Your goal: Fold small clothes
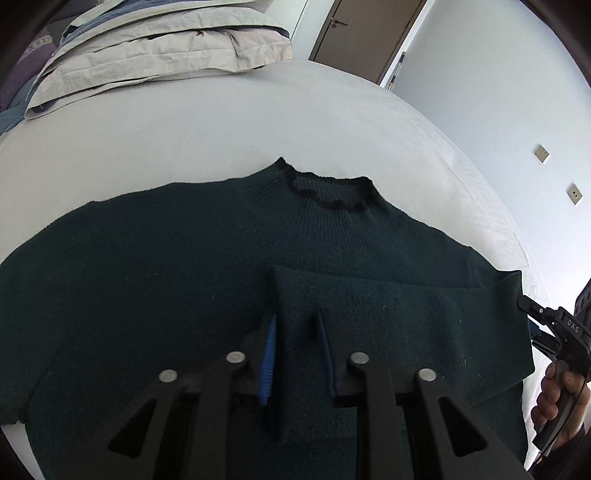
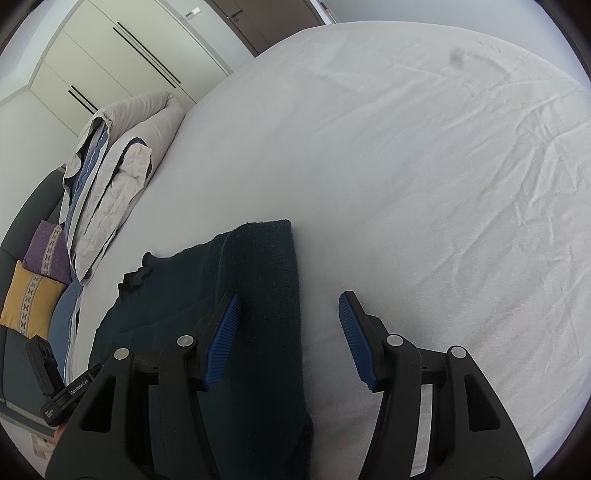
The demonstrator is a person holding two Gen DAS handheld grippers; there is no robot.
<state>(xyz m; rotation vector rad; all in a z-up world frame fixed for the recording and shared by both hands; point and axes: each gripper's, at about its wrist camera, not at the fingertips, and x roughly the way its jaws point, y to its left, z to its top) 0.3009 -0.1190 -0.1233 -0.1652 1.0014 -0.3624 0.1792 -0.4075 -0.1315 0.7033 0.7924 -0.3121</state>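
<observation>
A dark green sweater (image 1: 147, 277) lies flat on the white bed (image 1: 221, 122), its black-edged collar (image 1: 325, 192) pointing away. One sleeve (image 1: 406, 314) is folded across the body. My left gripper (image 1: 299, 350) is shut on that sleeve's cuff end, with the blue pads (image 1: 269, 354) pressed against the knit. In the right wrist view, my right gripper (image 2: 290, 339) hangs open over the sweater's folded side edge (image 2: 266, 277), which runs between its fingers untouched. The right gripper (image 1: 554, 325) also shows at the right edge of the left wrist view, held by a hand (image 1: 557, 391).
A folded beige and blue duvet (image 1: 147, 48) (image 2: 107, 177) lies at the head of the bed. Purple (image 2: 48, 251) and yellow (image 2: 29, 302) cushions sit on a grey sofa beside it. A wardrobe (image 2: 110, 55) and a brown door (image 1: 362, 33) stand behind. Wrinkled white sheet (image 2: 443, 184) spreads right of the sweater.
</observation>
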